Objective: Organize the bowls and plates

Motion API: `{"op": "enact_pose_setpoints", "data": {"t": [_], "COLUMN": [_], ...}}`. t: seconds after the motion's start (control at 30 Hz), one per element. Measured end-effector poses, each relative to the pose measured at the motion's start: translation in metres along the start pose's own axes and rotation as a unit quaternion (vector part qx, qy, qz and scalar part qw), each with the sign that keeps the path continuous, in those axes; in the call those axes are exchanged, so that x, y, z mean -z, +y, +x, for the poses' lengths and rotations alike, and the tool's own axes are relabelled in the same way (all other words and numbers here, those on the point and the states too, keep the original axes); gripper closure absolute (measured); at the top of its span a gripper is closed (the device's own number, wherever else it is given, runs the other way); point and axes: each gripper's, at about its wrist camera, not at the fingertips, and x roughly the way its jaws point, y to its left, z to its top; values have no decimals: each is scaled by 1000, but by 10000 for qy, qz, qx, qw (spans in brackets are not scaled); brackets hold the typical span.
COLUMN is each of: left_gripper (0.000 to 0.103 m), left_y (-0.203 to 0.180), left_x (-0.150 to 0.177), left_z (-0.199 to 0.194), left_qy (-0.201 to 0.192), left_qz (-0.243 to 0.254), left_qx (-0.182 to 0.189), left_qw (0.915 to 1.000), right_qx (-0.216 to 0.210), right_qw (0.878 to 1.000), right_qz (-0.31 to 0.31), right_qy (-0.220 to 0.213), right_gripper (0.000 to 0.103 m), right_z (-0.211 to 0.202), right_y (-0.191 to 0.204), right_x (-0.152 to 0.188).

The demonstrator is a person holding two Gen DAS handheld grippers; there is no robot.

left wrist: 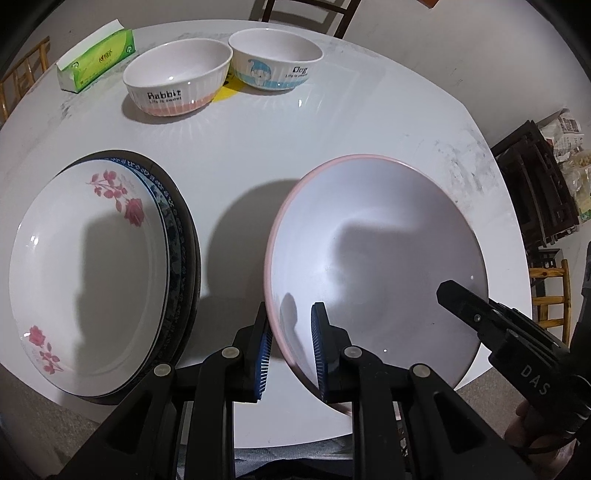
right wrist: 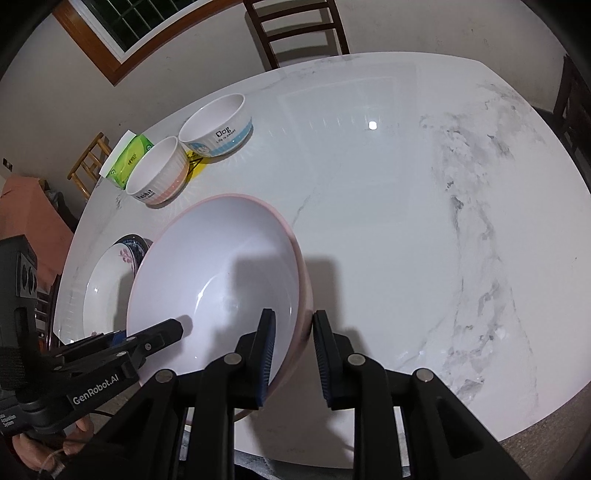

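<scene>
Pink-rimmed bowl (left wrist: pixel 373 236) tilted – mouth facing the plates (left wrist: pixel 88 266)

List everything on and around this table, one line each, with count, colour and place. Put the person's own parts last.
Big bowl: one, white inside with pink rim, near table edge, gripped on both sides.
Plate stack: flowered white plate on top, a blue-patterned one and a dark one under it, beside the big bowl.
Rabbit bowl: one, white with pink band, far side.
Dog bowl: one, white with blue band, beside the Rabbit bowl.
Tissue pack: one, green, behind the Rabbit bowl.
Yellow item: one, between the small bowls, unclear what.
Table: one, white marble.
Chairs: several, dark and light wood, around the table.
Left gripper: black, blue fingers astride the big bowl's rim.
Right gripper: same, on the opposite rim.
</scene>
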Motion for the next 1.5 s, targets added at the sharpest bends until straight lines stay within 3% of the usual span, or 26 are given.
{"op": "enact_pose_setpoints", "data": {"t": [0.3,0.5,1.5], "left_gripper": [82,77,74], "left_y": [-2,-3,17], "left_x": [0,-1,-2], "left_z": [-3,-9,-38], "left_qy": [-98,-195,-605], "left_qz": [14,44,-36], "left_qx": [37,55,4], "left_qw": [9999,9998,9982], "right_qx": [34,177,704], "right_qw": [10000,9993,9895], "right_qz": [-21,-230,-927], "right_qy": [-78,-235,-854], "right_gripper": [80,73,72], "right_z": [-2,-6,-32], "right_y": [-2,6,41], "right_x": [-1,-1,-22]}}
